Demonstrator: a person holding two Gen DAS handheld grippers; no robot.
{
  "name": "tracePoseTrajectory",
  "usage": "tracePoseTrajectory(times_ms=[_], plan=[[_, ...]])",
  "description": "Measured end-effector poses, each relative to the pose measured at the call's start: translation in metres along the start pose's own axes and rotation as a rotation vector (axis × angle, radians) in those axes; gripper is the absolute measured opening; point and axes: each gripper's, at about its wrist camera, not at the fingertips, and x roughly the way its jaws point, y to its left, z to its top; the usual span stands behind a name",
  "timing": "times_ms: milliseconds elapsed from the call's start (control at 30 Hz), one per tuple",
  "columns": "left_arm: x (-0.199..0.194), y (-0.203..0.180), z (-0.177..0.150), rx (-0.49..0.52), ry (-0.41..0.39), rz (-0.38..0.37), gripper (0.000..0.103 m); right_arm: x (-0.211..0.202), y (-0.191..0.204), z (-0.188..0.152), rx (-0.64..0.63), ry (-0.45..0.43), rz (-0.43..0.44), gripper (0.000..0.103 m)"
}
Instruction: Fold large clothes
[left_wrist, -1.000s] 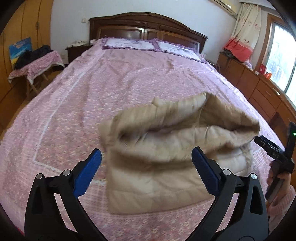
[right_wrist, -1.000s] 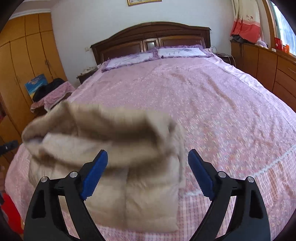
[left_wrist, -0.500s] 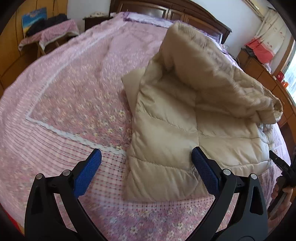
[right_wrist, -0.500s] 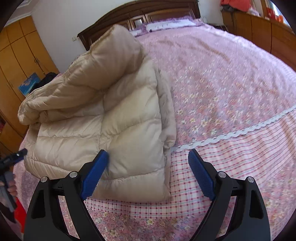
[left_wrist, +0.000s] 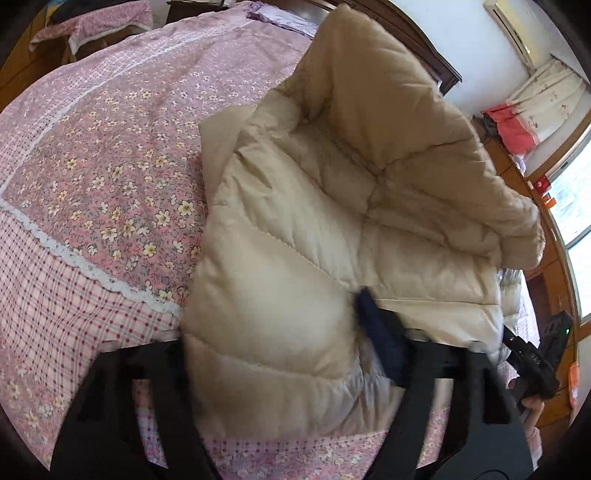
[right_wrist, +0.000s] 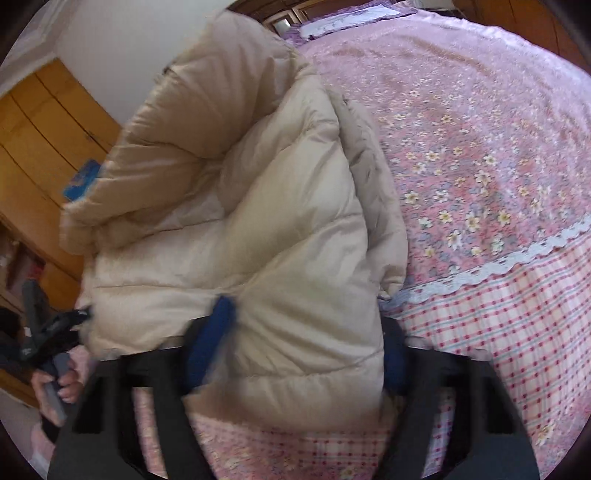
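Observation:
A beige puffer jacket (left_wrist: 332, 206) lies folded on the pink flowered bedspread (left_wrist: 110, 184), its top layer standing up in a puffy ridge. My left gripper (left_wrist: 273, 314) is closing on the jacket's near left corner. One blue pad (left_wrist: 380, 332) dents the fabric and the other is hidden behind it. My right gripper (right_wrist: 306, 317) is closing on the near right corner of the jacket (right_wrist: 258, 221), whose fabric bulges between both blue pads (right_wrist: 214, 336). Each view also shows the other gripper in a hand: right gripper (left_wrist: 532, 360), left gripper (right_wrist: 51, 328).
The bedspread (right_wrist: 480, 147) stretches far beyond the jacket to the pillows and a dark wooden headboard. A yellow wardrobe (right_wrist: 48, 147) stands on one side, a wooden dresser under a window (left_wrist: 569, 206) on the other. A small cloth-covered table (left_wrist: 107, 22) stands beside the bed.
Both grippers have sunk to the jacket's near edge and their wide-open jaws have closed in on its two corners. The jacket has settled from the air onto the bed.

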Motion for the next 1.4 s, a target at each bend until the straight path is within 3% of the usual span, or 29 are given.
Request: tracePoseTrajectory(times_ms=[100,167,533,667,733,867,1000,1200,1400], plan=[[-0.012,0.001,-0.002,-0.022,0.011,-0.056,0.03,-0.014,0.002,0.001,-0.031,-0.023,0.023,0.029],[-0.022,-0.003,-0.006,-0.008,0.011,-0.062,0.026,-0.021,0.008,0.001,-0.05,-0.027,0.022,0.024],[-0.072,-0.011,-0.049,0.036,0.088,-0.047,0.025,-0.071,0.014,-0.031,-0.087,0.046,-0.017,0.022],[-0.081,-0.002,-0.067,0.03,0.117,-0.075,0.03,-0.082,0.008,-0.048,-0.062,0.061,-0.021,0.023],[-0.08,0.002,-0.073,0.033,0.128,-0.074,0.035,-0.078,0.005,-0.05,-0.055,0.068,-0.032,0.026],[-0.078,0.003,-0.074,0.061,0.128,-0.028,0.052,-0.071,0.003,-0.051,-0.064,0.065,-0.115,0.053],[-0.09,-0.005,-0.071,0.127,0.077,0.06,0.071,-0.079,0.012,-0.052,-0.119,0.056,-0.134,0.064],[-0.113,-0.015,-0.056,0.208,-0.004,0.115,0.082,-0.1,0.021,-0.038,-0.201,-0.02,-0.2,0.076],[-0.089,-0.024,-0.018,0.292,-0.044,0.106,0.083,-0.086,0.025,-0.003,-0.255,-0.077,-0.178,0.078]])
